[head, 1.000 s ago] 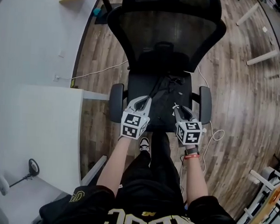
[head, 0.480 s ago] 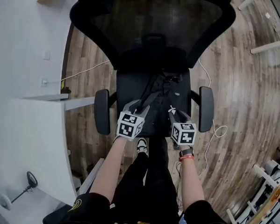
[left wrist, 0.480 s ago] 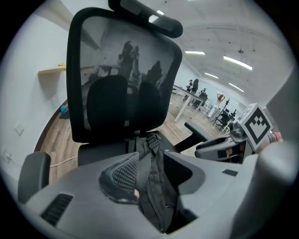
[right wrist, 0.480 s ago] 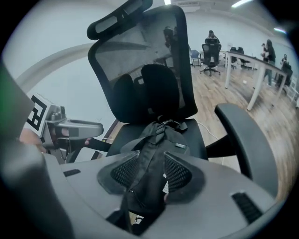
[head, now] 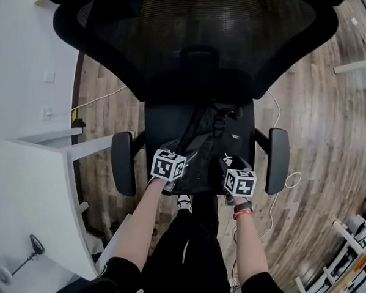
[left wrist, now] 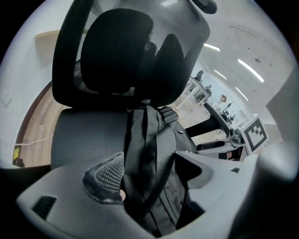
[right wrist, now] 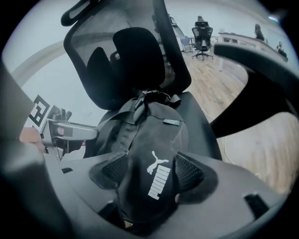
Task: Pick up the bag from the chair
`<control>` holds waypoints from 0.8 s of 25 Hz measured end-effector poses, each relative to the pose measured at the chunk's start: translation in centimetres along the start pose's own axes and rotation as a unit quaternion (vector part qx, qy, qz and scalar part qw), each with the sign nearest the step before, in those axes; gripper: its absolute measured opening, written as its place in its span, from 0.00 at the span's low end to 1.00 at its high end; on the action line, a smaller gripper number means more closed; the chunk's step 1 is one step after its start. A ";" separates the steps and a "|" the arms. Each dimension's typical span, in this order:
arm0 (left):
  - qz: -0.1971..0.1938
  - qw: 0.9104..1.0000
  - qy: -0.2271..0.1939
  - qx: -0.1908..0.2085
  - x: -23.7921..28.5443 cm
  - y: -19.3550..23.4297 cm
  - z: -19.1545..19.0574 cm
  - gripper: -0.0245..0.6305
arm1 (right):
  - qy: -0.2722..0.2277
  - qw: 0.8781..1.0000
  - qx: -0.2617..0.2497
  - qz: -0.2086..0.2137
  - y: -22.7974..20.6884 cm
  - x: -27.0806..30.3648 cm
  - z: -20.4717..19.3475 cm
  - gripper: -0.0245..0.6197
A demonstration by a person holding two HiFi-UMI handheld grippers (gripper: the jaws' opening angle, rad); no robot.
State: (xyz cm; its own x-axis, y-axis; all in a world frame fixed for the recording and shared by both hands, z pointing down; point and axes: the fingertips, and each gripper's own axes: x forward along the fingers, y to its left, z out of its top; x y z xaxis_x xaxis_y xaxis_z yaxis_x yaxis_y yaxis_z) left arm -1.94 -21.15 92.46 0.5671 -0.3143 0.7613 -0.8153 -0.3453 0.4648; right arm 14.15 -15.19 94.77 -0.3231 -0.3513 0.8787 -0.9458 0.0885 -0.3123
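Straddling the near end of the bag (head: 210,144), my 2 grippers sit about equally close to it. It lies on the chair (head: 163,120) seat, long axis running away from me toward the backrest. My left gripper (left wrist: 149,179) has just been opening, jaws wide around the strap (left wrist: 161,154), clamping nothing. My right gripper (right wrist: 152,173), also just opening, brackets the logo end, released.

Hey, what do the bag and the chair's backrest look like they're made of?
Bag: black matte woven fabric, probably nylon or polyester, with ribbed webbing straps. Backrest: black mesh, its fine open weave visible, likely synthetic.
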 end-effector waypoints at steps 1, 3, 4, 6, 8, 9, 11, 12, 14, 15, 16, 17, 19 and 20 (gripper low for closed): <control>-0.005 1.000 0.004 -0.010 0.6 0.4 -0.2 0.57 | 0.004 1.000 0.003 -0.005 -0.5 0.6 -0.2 0.53; -0.018 0.999 0.017 -0.023 1.8 1.0 -0.9 0.61 | 0.009 1.000 0.006 -0.012 -1.2 1.6 -0.4 0.57; -0.024 0.999 0.026 -0.025 2.4 1.1 -1.3 0.63 | 0.011 1.000 0.007 -0.013 -1.5 1.9 -0.6 0.59; -0.028 0.998 0.042 -0.022 3.3 1.3 -2.5 0.66 | 0.018 1.000 0.010 -0.014 -1.8 2.7 -1.0 0.62; -0.019 0.998 0.053 -0.017 4.2 1.6 -3.4 0.67 | 0.027 0.999 0.016 -0.014 -2.2 3.5 -1.6 0.64; -0.011 0.998 0.057 -0.014 4.6 1.9 -3.8 0.67 | 0.031 0.999 0.019 -0.013 -2.4 3.9 -1.8 0.65; 0.010 0.998 0.063 -0.007 5.4 2.3 -4.3 0.67 | 0.037 0.999 0.023 -0.012 -2.8 4.5 -2.3 0.64; 0.019 0.998 0.066 -0.004 5.7 2.4 -4.6 0.67 | 0.037 0.999 0.021 -0.013 -2.9 4.6 -2.5 0.64; 0.035 0.997 0.072 0.005 6.4 2.8 -4.8 0.67 | 0.033 0.999 0.008 -0.023 -3.2 4.7 -2.6 0.63; 0.043 0.996 0.074 0.008 6.7 3.0 -4.8 0.67 | 0.030 0.999 -0.002 -0.033 -3.4 4.8 -2.6 0.60; 0.053 0.996 0.075 0.013 6.9 3.1 -4.8 0.67 | 0.027 0.999 -0.012 -0.044 -3.7 4.8 -2.5 0.58; 0.064 0.995 0.077 0.018 6.9 3.3 -4.7 0.66 | 0.025 0.998 -0.021 -0.055 -3.8 4.9 -2.4 0.58; 0.075 0.993 0.081 0.029 6.7 3.4 -4.5 0.61 | 0.026 0.997 -0.032 -0.068 -3.8 4.8 -2.6 0.54; 0.066 0.994 0.086 0.027 6.7 3.2 -4.6 0.55 | 0.027 0.997 -0.034 -0.065 -3.6 4.8 -2.6 0.52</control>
State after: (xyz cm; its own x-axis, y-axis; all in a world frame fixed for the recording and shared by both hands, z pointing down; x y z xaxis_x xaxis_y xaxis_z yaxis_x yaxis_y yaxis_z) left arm -1.27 -20.34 101.11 0.4226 -0.2054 0.8827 -0.8716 -0.3591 0.3337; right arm 15.86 -14.80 101.07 -0.1975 -0.3132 0.9289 -0.9792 0.1086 -0.1716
